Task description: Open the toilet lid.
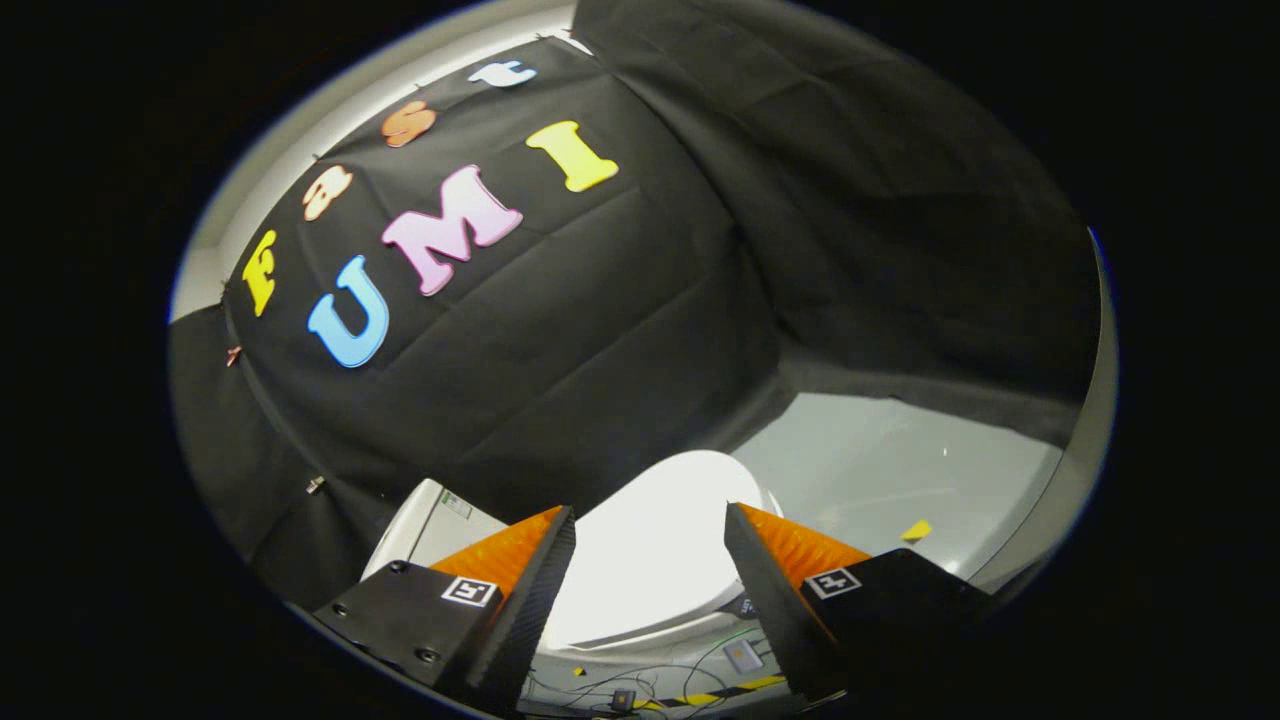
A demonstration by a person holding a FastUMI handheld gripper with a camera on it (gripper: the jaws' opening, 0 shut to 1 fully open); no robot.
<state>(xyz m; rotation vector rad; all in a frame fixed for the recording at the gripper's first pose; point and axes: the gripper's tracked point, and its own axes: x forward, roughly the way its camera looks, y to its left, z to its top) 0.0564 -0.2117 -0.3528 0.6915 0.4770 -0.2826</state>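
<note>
A white toilet stands below and ahead of me, its smooth oval lid (pixel 660 550) lying flat and closed over the seat. The white tank (pixel 435 525) shows behind my left finger. My gripper (pixel 650 525) hovers above the lid with its fingers wide apart and nothing between them; the lid shows through the gap. The fingers (pixel 545 570) do not touch the toilet.
Black cloth walls rise behind and to the right of the toilet. A pale glossy floor (pixel 900 480) spreads to the right, with a small yellow tape mark (pixel 916 530). Cables and a small box (pixel 742 655) lie on the floor beneath the toilet's near side.
</note>
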